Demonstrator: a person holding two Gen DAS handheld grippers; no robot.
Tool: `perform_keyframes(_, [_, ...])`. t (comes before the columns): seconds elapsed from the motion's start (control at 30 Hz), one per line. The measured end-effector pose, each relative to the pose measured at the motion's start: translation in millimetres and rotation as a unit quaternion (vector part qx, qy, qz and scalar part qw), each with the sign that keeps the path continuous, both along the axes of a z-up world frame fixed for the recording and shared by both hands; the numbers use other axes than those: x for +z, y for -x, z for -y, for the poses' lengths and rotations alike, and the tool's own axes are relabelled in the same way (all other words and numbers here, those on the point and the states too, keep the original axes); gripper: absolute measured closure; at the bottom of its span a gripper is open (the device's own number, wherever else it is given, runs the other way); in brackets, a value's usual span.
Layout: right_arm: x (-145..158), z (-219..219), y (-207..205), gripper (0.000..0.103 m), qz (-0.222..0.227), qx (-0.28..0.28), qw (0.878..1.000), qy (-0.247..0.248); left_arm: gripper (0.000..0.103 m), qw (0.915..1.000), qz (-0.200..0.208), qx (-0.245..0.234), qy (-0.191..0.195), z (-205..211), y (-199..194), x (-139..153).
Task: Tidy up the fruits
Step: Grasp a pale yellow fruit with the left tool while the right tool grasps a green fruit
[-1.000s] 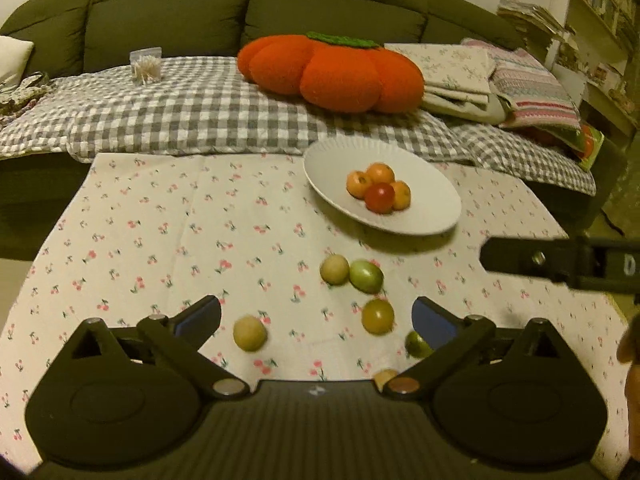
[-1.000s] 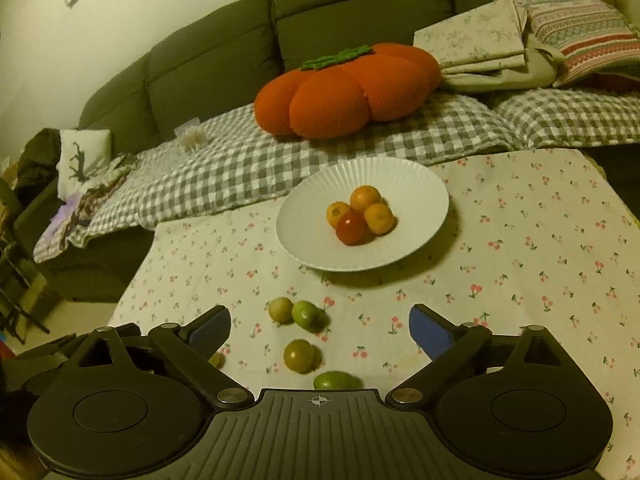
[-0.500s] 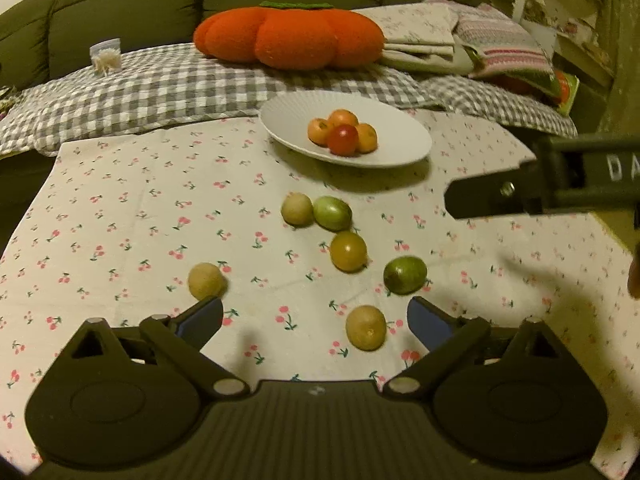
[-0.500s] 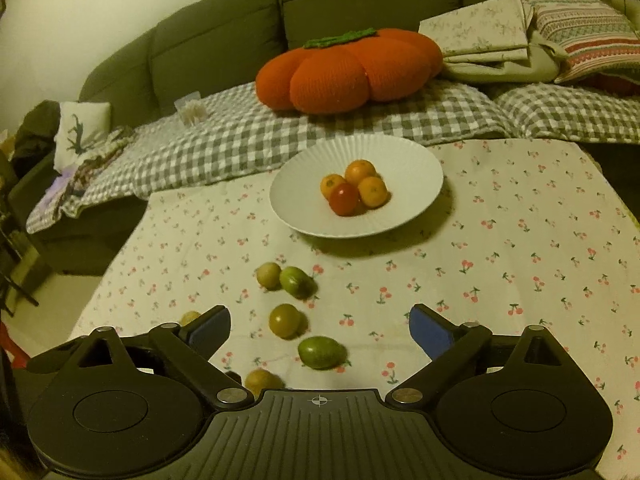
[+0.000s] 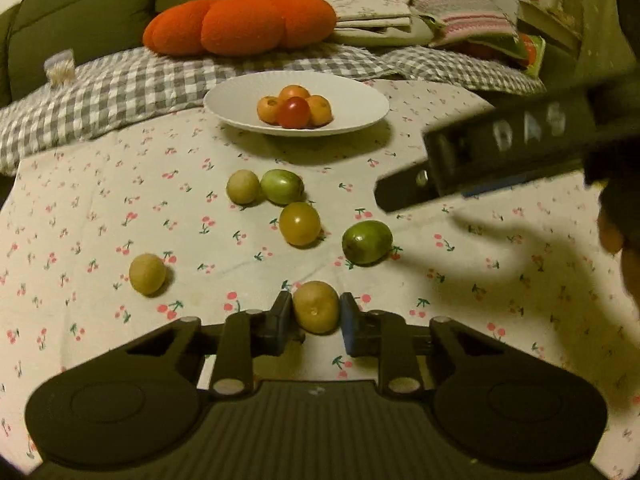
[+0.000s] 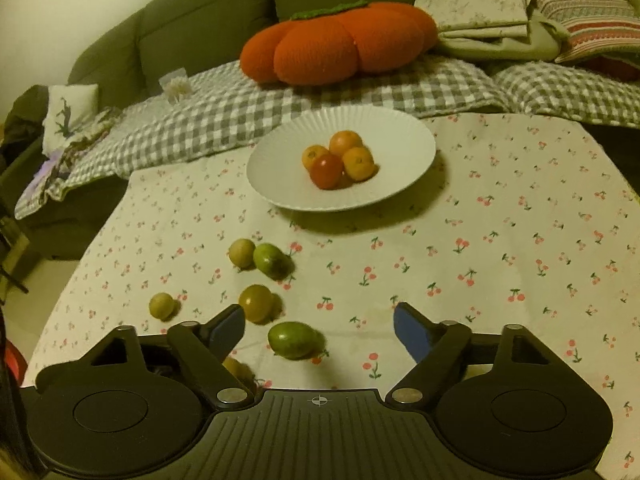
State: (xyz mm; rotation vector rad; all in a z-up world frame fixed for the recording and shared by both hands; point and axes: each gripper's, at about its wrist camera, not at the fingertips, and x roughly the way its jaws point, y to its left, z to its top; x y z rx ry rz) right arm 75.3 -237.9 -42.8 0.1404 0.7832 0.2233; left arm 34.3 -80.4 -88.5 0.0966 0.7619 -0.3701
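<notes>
My left gripper [image 5: 316, 317] is shut on a tan round fruit [image 5: 316, 306], low over the cherry-print cloth; both pads press its sides. My right gripper [image 6: 318, 312] is closing. A green fruit [image 6: 294, 340] lies on the cloth between its fingers, nearer the left finger [image 6: 228, 326], and neither pad touches it. Loose on the cloth are an olive-brown fruit [image 5: 300, 223], a green one [image 5: 282, 186] and two tan ones [image 5: 243, 186] [image 5: 147, 273]. The white plate [image 6: 280, 148] beyond holds three orange fruits and a red one [image 6: 326, 170].
An orange pumpkin cushion [image 6: 340, 42] lies on a checked blanket [image 6: 224, 116] over the green sofa behind the table. Folded cloths [image 6: 480, 20] are stacked at the back right. The table's left edge [image 6: 80, 264] drops to the floor. A person's hand [image 5: 624, 248] shows at the right.
My left gripper sank toward the cloth and closed on the tan fruit. My right gripper came lower, its jaws narrowing around the green fruit.
</notes>
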Motion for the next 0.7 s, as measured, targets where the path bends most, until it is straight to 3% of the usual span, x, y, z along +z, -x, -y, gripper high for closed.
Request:
perform_keyframes(0.13, [-7, -2, -3, 0.035, -0.012, 0.009, 1.0, 0.005, 0.079, 0.9997, -0.008, 0.016, 0.015, -13, 2, 6])
perform_keyframes(0.6, [-29, -32, -6, 0.036, -0.021, 0.062, 0.997, 0.045, 0.079, 0.9947, -0.044, 0.085, 0.036, -59, -4, 7])
perform_keyframes(0.7, [-36, -37, -10, 0.042, -0.025, 0.066, 0.996, 0.057, 0.079, 0.9944, -0.041, 0.089, 0.039, -62, -5, 9])
